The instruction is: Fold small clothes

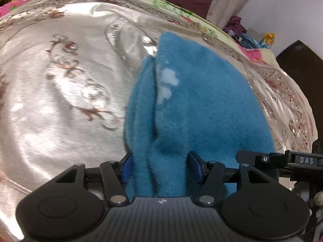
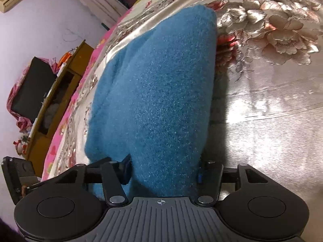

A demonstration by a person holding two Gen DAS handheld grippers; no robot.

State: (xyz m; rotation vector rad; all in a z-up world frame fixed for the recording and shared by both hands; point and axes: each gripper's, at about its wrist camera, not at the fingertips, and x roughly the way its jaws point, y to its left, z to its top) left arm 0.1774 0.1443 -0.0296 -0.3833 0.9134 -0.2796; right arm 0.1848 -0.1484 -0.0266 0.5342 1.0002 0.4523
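Note:
A fuzzy blue garment (image 1: 201, 109) lies on a shiny floral bedspread (image 1: 60, 92), with a white patch near a dark seam. My left gripper (image 1: 161, 167) has its blue-padded fingers (image 1: 127, 167) around a bunched fold of the blue cloth at its near edge. In the right wrist view the same blue garment (image 2: 161, 84) fills the middle, doubled over. My right gripper (image 2: 163, 171) likewise has the near edge of the cloth between its fingers (image 2: 126, 169). The cloth hides both fingertips' contact.
The satin bedspread (image 2: 272, 100) stretches to the right with large flowers. A pink sheet edge (image 2: 60, 133), a wooden shelf (image 2: 60, 92) and a black box (image 2: 32, 88) stand at the left by the wall. The right gripper's body (image 1: 298, 161) shows at the left view's right edge.

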